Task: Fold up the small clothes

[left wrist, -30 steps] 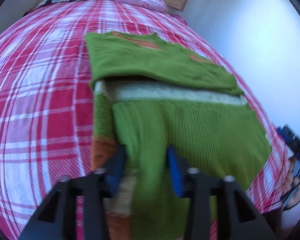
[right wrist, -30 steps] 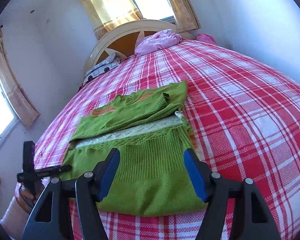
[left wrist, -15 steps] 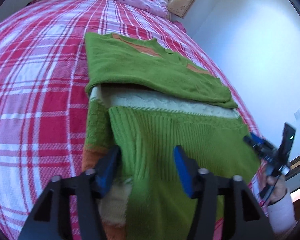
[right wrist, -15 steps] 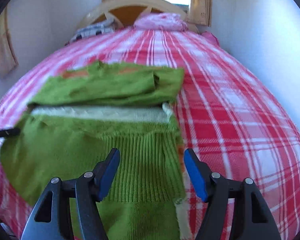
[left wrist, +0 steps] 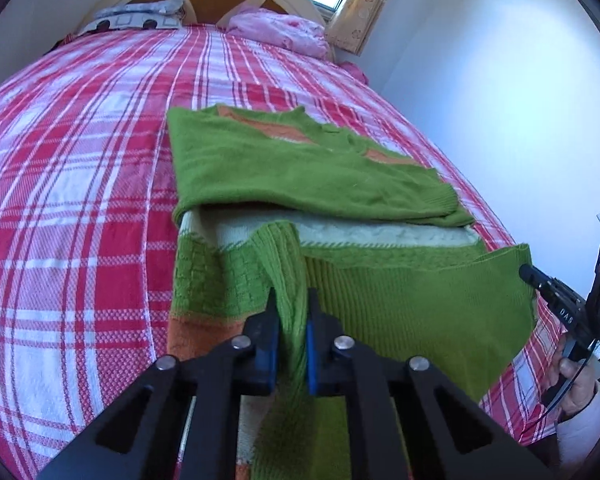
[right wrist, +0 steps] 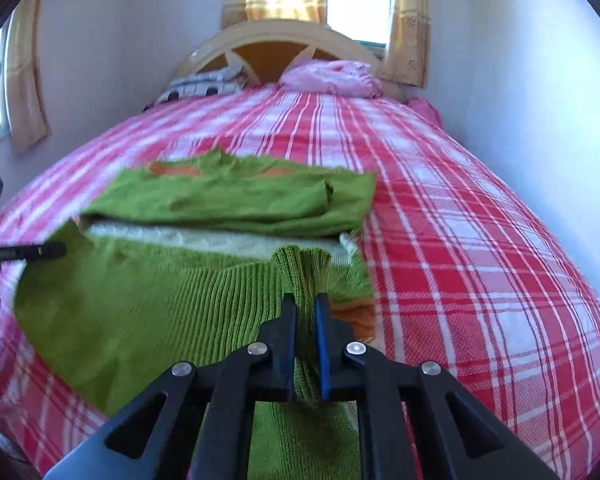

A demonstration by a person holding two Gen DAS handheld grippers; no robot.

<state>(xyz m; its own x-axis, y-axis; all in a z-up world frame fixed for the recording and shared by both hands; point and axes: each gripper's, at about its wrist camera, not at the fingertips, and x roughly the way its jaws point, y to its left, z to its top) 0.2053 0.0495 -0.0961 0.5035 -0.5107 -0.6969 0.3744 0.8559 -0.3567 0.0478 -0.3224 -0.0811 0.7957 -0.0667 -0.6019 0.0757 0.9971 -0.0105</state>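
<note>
- Left gripper (left wrist: 291, 312), low in the frame's centre, points up the bed with its blue pads clamped on a bunched ribbed hem of the green sweater (left wrist: 400, 300).
- Right gripper (right wrist: 306, 312) likewise pinches the hem.
- Sweater lies mid-frame on the red plaid bedspread (left wrist: 80, 200).

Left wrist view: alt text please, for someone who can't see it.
The left gripper, its jaws shut, pinches a ribbed edge of a green sweater lying half folded on a red plaid bed. At far right, the right gripper holds the sweater's other corner.
</note>
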